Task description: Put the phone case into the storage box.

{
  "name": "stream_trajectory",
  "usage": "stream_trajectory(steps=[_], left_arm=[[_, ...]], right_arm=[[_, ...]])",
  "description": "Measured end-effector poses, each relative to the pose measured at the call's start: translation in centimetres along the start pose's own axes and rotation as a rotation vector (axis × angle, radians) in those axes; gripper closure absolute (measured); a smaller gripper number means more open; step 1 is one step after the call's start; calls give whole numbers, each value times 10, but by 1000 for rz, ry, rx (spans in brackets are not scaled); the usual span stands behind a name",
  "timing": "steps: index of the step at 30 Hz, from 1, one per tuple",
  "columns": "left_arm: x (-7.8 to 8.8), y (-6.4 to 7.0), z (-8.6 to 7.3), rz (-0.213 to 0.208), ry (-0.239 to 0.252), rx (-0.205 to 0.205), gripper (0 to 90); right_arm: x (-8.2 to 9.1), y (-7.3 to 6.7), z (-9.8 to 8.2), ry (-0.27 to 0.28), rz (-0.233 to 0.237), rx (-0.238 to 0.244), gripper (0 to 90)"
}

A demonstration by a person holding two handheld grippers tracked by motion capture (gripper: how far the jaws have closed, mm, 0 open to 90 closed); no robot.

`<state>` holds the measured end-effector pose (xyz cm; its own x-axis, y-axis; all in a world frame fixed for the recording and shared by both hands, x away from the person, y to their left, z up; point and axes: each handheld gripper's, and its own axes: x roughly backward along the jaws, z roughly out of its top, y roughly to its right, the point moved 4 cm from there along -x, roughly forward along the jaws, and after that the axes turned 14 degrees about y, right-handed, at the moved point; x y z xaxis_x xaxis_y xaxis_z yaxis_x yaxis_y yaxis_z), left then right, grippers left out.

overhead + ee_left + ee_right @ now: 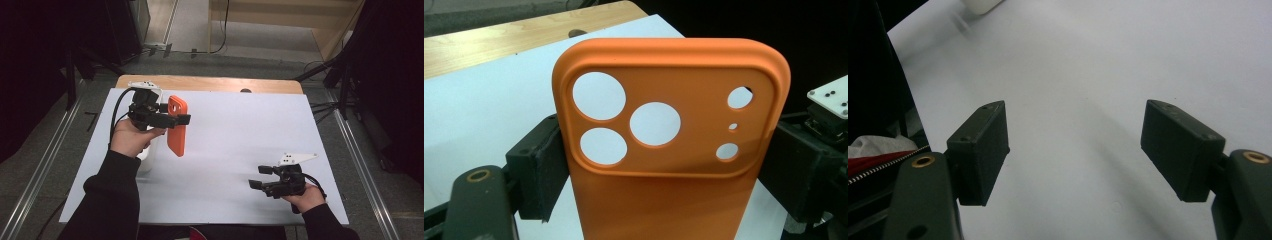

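The left gripper is clamping the orange case by its two long edges and holding it upright above the white sheet, near the sheet's left side. The right gripper is hovering with jaws apart and nothing between them, well apart from the case. A good handover is needing a steady squeeze on the soft rim. Bare sheet lies between the grippers; the sheet's left edge is running close under the left hand.
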<state>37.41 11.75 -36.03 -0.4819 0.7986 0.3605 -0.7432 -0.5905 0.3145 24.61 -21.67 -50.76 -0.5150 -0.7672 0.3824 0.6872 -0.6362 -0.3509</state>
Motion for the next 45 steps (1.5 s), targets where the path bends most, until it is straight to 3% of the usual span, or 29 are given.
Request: stream_trajectory(steps=[8, 27, 45], left_arm=[[7, -1, 5, 16, -14, -20, 157], [41, -20, 20, 72, 50, 5, 157], [59, -36, 24, 108, 81, 35, 157]], right_arm=[[0, -1, 0, -8, 4, -5, 262], [0, -2, 1, 2, 11, -1, 262], [0, -1, 2, 3, -5, -20, 262]])
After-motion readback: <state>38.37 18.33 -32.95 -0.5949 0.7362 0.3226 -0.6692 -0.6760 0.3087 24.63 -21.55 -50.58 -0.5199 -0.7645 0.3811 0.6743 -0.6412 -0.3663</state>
